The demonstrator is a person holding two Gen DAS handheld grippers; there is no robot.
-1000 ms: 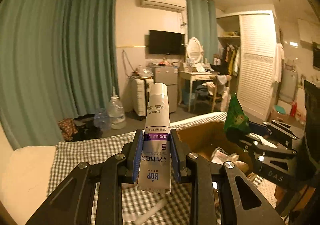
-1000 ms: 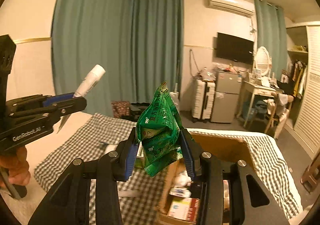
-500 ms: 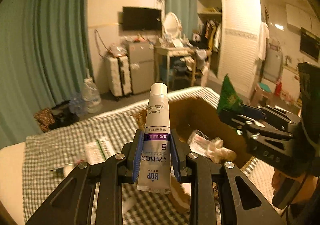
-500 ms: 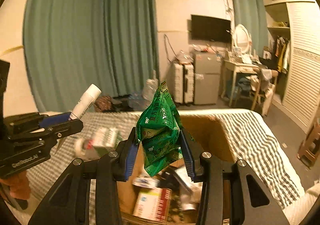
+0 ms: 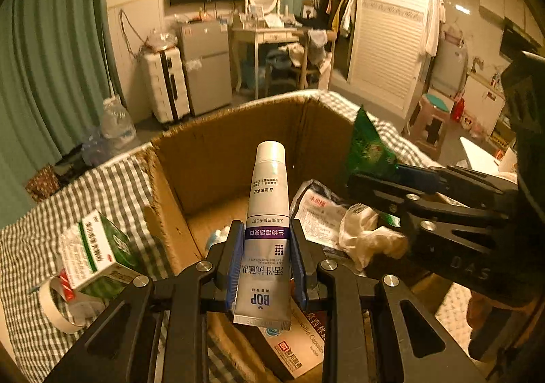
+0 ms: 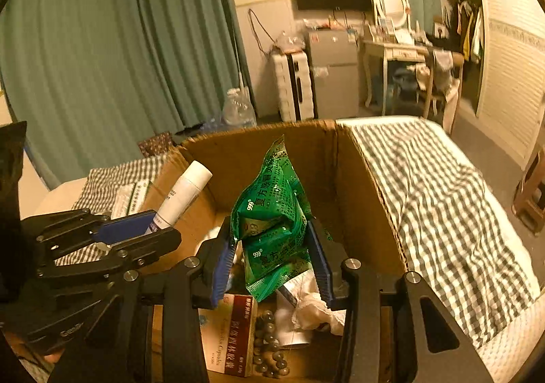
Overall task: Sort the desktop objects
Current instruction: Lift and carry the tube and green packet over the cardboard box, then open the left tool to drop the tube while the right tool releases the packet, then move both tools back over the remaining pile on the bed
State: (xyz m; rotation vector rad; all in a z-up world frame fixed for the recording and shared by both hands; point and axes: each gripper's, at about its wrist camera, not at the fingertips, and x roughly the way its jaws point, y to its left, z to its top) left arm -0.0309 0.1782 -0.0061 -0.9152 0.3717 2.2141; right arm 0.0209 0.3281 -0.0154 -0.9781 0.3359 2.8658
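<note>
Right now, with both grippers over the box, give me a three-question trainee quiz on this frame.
1. True or false: the left gripper is clamped on a white BOP tube.
2. What does the right gripper carry? A) roll of tape B) green sachet pack C) bead string
3. Fill in: outside the cardboard box, on the checked cloth, lie a green-and-white carton and a roll of ____.

Key: 1 true; 2 B, the green sachet pack; 3 tape.
</note>
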